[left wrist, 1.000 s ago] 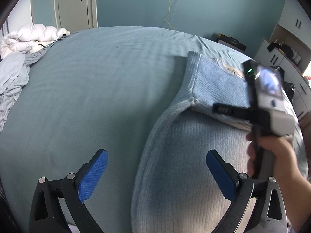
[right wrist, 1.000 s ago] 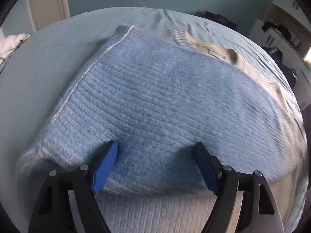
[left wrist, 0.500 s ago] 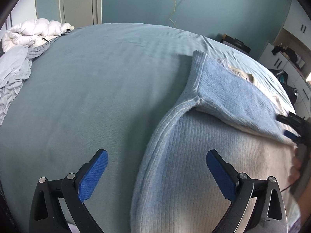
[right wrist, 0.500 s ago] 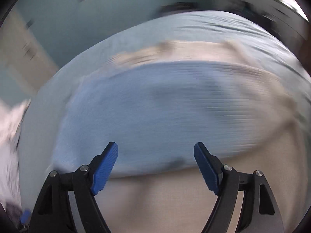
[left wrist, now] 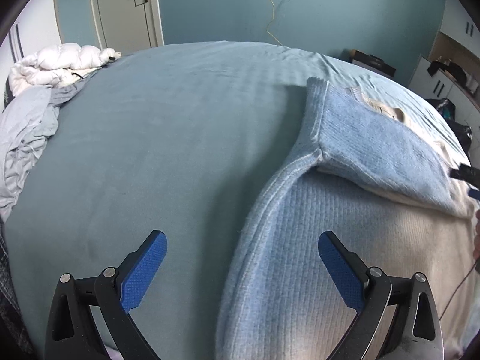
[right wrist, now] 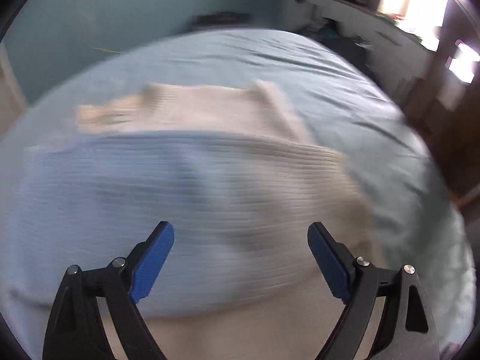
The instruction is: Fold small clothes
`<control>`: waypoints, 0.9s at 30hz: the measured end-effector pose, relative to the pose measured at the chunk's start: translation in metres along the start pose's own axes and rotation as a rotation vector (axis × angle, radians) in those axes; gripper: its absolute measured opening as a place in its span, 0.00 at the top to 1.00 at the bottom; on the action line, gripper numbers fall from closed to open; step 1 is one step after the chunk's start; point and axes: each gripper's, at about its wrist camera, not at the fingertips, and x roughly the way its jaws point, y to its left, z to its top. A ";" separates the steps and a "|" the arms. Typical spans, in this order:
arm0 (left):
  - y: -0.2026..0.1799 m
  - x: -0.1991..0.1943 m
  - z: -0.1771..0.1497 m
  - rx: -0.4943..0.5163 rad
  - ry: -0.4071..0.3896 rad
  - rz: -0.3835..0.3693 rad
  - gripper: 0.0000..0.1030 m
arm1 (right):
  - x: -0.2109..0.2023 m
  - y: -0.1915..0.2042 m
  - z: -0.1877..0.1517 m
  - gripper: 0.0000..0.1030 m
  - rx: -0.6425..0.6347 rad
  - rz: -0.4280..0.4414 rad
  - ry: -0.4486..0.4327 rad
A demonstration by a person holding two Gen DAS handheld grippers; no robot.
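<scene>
While the blue and cream sweater [left wrist: 315, 270] lies on the bed [left wrist: 165, 150] with one fold already laid over, more folds look left, and the left tool [left wrist: 241, 265] hangs released while the right tool [right wrist: 240, 258], jaws opening, grips nothing.

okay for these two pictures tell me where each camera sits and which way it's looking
Left wrist: sits on the left tool, angled down over the bed at the sweater; its open blue fingers show.
Right wrist: sits on the right tool, angled down at the sweater, blurred; its jaws are opening, nothing between them.
Shared: sweater, bed.
</scene>
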 end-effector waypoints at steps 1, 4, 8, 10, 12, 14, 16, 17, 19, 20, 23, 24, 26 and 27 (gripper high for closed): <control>0.000 0.001 0.000 -0.002 0.005 -0.004 0.01 | 0.003 0.021 -0.007 0.14 -0.038 0.049 0.045; -0.002 0.003 -0.001 0.012 0.013 -0.007 0.01 | 0.017 0.049 -0.033 0.14 -0.118 0.000 0.065; -0.006 0.000 -0.003 0.048 0.007 0.030 0.01 | 0.015 0.052 -0.063 0.01 -0.148 -0.084 -0.034; -0.008 -0.004 -0.003 0.059 -0.003 0.036 0.01 | 0.011 0.048 -0.059 0.01 -0.121 -0.058 0.026; -0.008 -0.008 -0.002 0.064 -0.009 0.036 0.01 | -0.001 0.040 -0.050 0.01 -0.081 -0.024 0.118; -0.009 -0.010 -0.002 0.065 -0.014 0.034 0.01 | -0.040 0.021 -0.047 0.01 0.007 0.037 0.103; -0.009 -0.012 -0.003 0.070 -0.015 0.038 0.01 | -0.074 0.000 -0.046 0.01 0.072 0.093 0.087; -0.010 -0.012 -0.004 0.074 -0.015 0.040 0.01 | -0.105 -0.016 -0.047 0.01 0.112 0.143 0.073; -0.011 -0.013 -0.005 0.084 -0.015 0.046 0.01 | -0.150 -0.040 -0.052 0.01 0.150 0.200 0.041; -0.011 -0.014 -0.006 0.087 -0.017 0.048 0.01 | -0.177 -0.052 -0.052 0.01 0.165 0.217 0.012; -0.010 -0.016 -0.008 0.085 -0.018 0.051 0.01 | -0.250 -0.106 -0.047 0.01 0.199 0.196 -0.100; -0.010 -0.017 -0.008 0.081 -0.016 0.050 0.01 | -0.282 -0.125 -0.050 0.01 0.210 0.194 -0.137; -0.009 -0.020 -0.010 0.075 -0.016 0.064 0.01 | -0.329 -0.158 -0.055 0.01 0.211 0.180 -0.170; -0.009 -0.021 -0.011 0.076 -0.017 0.076 0.01 | -0.334 -0.171 -0.055 0.01 0.211 0.173 -0.178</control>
